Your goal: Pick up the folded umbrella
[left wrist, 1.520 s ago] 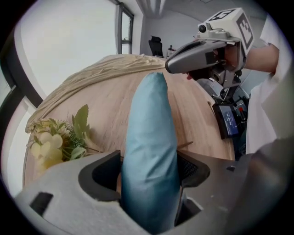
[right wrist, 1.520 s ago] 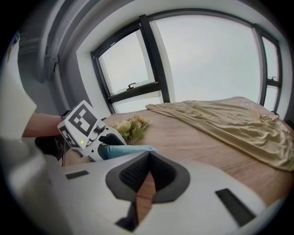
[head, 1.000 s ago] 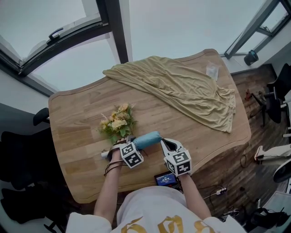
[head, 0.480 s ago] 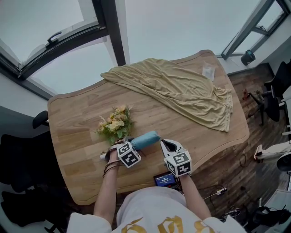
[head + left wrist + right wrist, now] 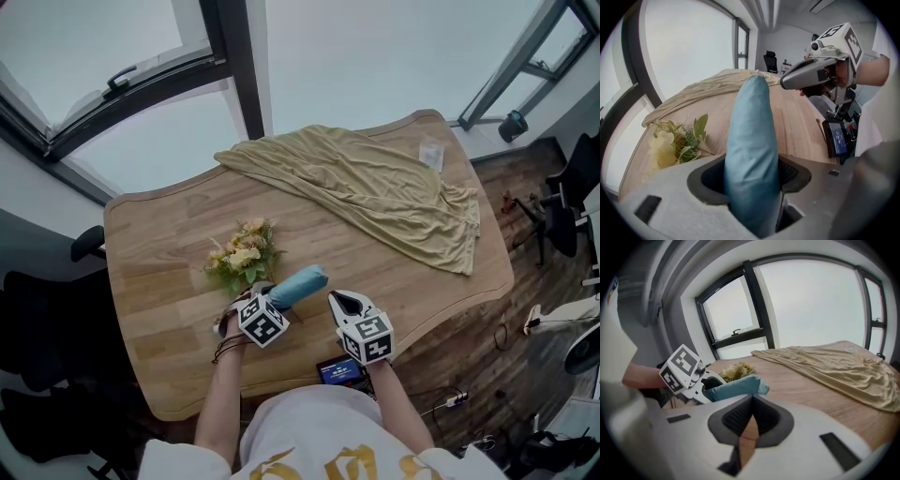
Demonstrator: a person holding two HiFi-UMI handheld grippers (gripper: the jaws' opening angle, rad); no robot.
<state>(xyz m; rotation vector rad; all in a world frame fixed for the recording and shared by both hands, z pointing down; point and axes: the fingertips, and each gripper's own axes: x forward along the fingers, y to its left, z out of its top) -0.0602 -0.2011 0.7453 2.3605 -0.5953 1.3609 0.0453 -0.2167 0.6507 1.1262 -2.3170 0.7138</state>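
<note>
The folded umbrella (image 5: 298,285) is a light blue sleeve-shaped bundle near the table's front edge, right of the flowers. My left gripper (image 5: 275,298) is shut on its near end; in the left gripper view the umbrella (image 5: 750,154) fills the gap between the jaws and points away over the table. My right gripper (image 5: 343,302) hovers just right of it with its jaws shut and nothing in them. From the right gripper view the umbrella (image 5: 736,387) sticks out of the left gripper (image 5: 701,378), apart from my right gripper (image 5: 751,401).
A bunch of yellow flowers (image 5: 242,258) lies just behind the umbrella. A beige cloth (image 5: 375,192) covers the table's far right, with a small plastic packet (image 5: 431,152) on it. A small device with a lit screen (image 5: 339,369) sits at the wooden table's (image 5: 159,309) front edge.
My left gripper has rolled a little with the umbrella in it, and the umbrella's far end now angles more away from me. The right gripper has kept still.
</note>
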